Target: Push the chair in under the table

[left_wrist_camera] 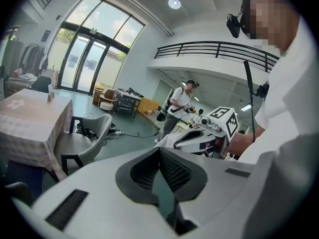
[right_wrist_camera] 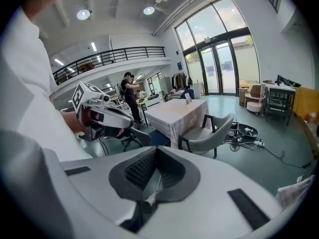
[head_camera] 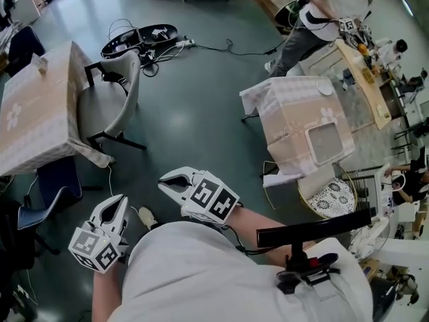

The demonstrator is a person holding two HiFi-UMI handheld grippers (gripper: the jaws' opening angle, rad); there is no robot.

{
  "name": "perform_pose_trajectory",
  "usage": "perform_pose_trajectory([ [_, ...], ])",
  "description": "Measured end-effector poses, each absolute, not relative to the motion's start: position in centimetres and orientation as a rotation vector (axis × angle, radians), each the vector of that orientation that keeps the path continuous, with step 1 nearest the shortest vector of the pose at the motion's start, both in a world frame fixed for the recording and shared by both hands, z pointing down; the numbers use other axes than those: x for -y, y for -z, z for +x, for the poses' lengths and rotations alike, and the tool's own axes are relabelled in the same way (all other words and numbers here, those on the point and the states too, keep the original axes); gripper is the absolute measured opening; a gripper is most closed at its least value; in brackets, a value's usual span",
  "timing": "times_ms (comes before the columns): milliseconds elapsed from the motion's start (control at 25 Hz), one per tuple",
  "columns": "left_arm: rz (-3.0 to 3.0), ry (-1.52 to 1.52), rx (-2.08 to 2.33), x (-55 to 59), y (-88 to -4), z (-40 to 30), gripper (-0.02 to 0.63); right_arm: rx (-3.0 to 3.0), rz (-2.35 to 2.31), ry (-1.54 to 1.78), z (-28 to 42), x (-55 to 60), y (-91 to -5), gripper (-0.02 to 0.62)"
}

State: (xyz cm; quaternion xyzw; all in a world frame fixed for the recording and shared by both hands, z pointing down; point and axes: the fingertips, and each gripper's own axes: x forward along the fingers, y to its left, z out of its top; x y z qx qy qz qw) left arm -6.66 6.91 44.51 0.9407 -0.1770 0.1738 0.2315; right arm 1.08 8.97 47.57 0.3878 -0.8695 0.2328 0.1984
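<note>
My left tool [head_camera: 118, 202] and right tool [head_camera: 165, 184] are both closed and hold nothing, low in the frame. The grey chair [head_camera: 110, 102] stands upper left, just beside the worktop [head_camera: 33, 119].

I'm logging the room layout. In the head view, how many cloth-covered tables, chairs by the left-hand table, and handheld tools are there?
Cloth-covered tables: 2, left table and right table
Grey chair: 1
Blue chair: 1
Tools: 2, left tool and right tool
Total: 6
</note>
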Motion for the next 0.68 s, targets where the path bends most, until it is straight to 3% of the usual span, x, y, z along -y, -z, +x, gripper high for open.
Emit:
perform_pose_trajectory([
  [680,2.556,-0.435,0.495,-0.3,-44.6,-17.3,0.012,2.416,1.078,-0.628,-8.8,-1.6,-46.9,0.014],
])
